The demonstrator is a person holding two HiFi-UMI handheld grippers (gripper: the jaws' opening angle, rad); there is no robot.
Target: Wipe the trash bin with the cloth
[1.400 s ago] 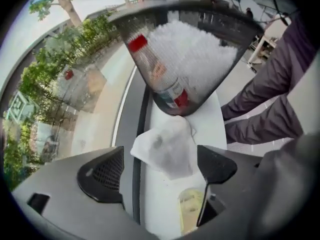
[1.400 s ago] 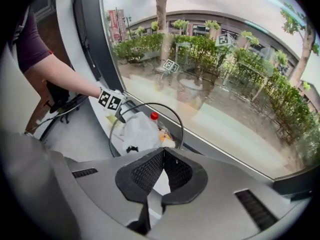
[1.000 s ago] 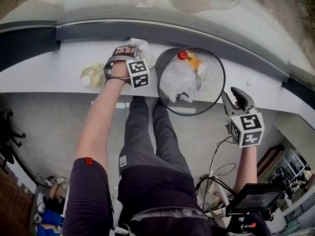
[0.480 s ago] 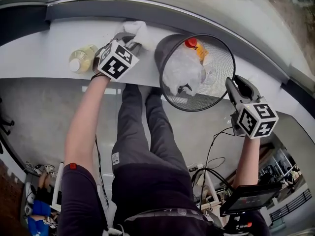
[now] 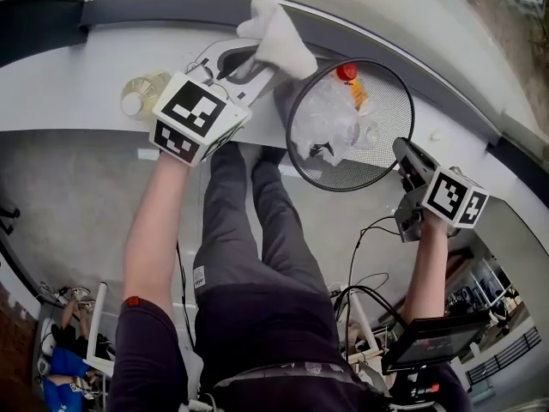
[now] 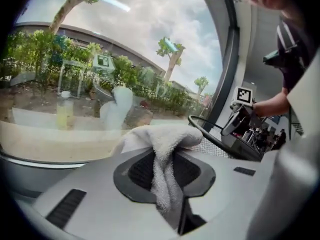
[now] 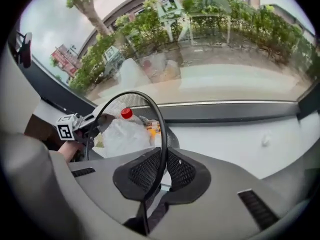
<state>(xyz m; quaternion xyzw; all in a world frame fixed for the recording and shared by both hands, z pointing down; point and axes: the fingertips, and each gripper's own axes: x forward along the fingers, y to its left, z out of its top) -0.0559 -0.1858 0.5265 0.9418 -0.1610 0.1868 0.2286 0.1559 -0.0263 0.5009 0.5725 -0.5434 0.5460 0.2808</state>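
The black mesh trash bin [image 5: 390, 114] stands on the white ledge [image 5: 69, 75] with a crumpled plastic bag [image 5: 322, 118] and a red-capped bottle [image 5: 346, 72] inside. My left gripper [image 5: 249, 58] is raised off the ledge to the bin's left, its jaws lately closed and shut on the white cloth [image 5: 274, 33]. In the left gripper view the cloth [image 6: 160, 144] hangs pinched between the pads [image 6: 142, 169]. My right gripper [image 5: 405, 160] has just been closing. It is shut on the bin's rim [image 7: 162, 134], which runs between its pads [image 7: 185, 171].
A yellowish bottle [image 5: 141, 93] stands on the ledge left of my left gripper. A dark window frame [image 5: 51, 15] and glass run along the ledge's far side. The person's legs [image 5: 257, 256] are below the ledge's near edge.
My left gripper closed on the cloth, rolled and lifted it off the ledge. My right gripper turned and closed on the bin's near right rim.
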